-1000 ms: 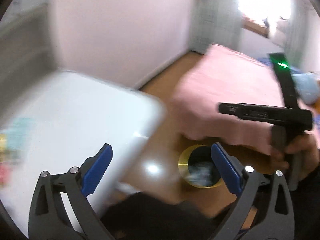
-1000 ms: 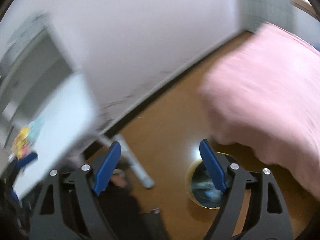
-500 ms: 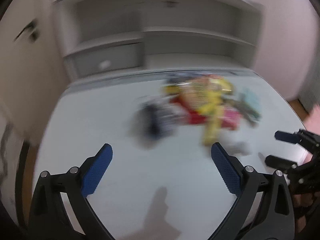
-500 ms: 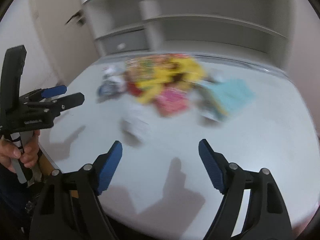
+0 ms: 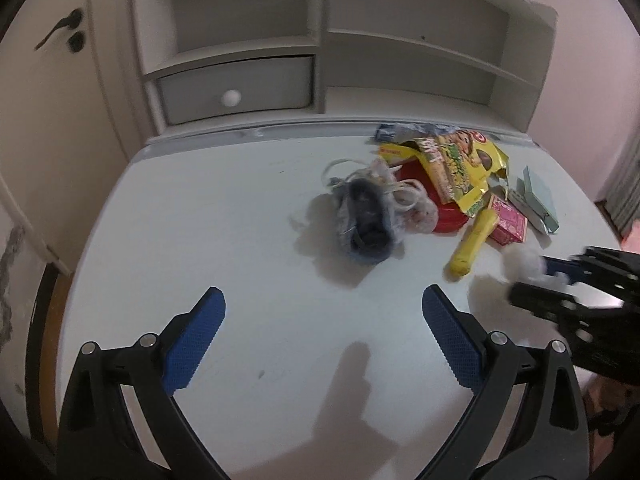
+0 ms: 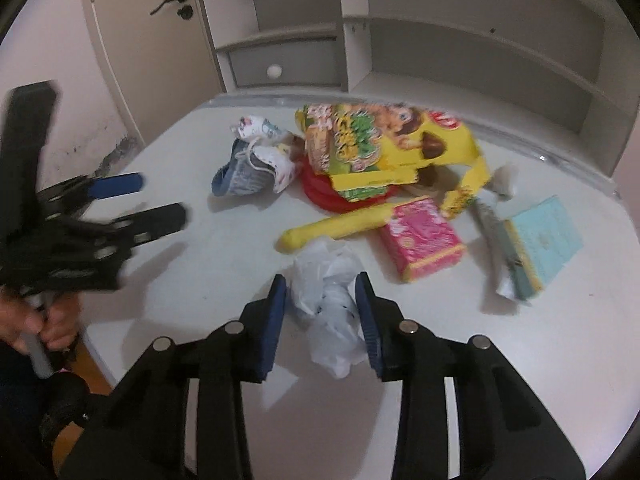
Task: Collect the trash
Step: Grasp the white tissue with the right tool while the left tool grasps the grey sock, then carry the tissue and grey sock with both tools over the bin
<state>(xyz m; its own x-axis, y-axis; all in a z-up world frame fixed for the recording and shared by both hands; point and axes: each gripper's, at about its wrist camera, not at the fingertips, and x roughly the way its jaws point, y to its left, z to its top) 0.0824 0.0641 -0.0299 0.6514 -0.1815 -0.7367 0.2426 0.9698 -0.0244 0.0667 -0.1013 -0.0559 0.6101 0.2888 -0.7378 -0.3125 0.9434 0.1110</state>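
A heap of trash lies on the white table [image 5: 224, 216]: a yellow snack bag [image 6: 400, 148], a pink box [image 6: 424, 236], a yellow tube [image 6: 336, 226], a red lid [image 6: 324, 196], a pale blue box [image 6: 548, 236] and a grey-blue wad [image 5: 364, 216]. A crumpled white plastic bag [image 6: 332, 300] lies nearest to me. My right gripper [image 6: 322, 308] is closing on it, with both blue pads against its sides. The left gripper [image 5: 322, 336] hovers open over bare table in front of the wad, nothing between its fingers. In the left wrist view the right gripper [image 5: 532, 280] is blurred at the right edge.
A grey shelf unit with a drawer [image 5: 236, 92] stands against the table's far edge. A door [image 6: 160, 32] is at the back left. The table's near left edge [image 6: 104, 364] drops to a wooden floor. A hand [image 6: 44, 320] holds the left gripper's handle.
Both views swung from the floor, bin and pink bed round to the table. The right jaws narrowed from wide apart onto the white plastic bag. The left jaws stayed wide.
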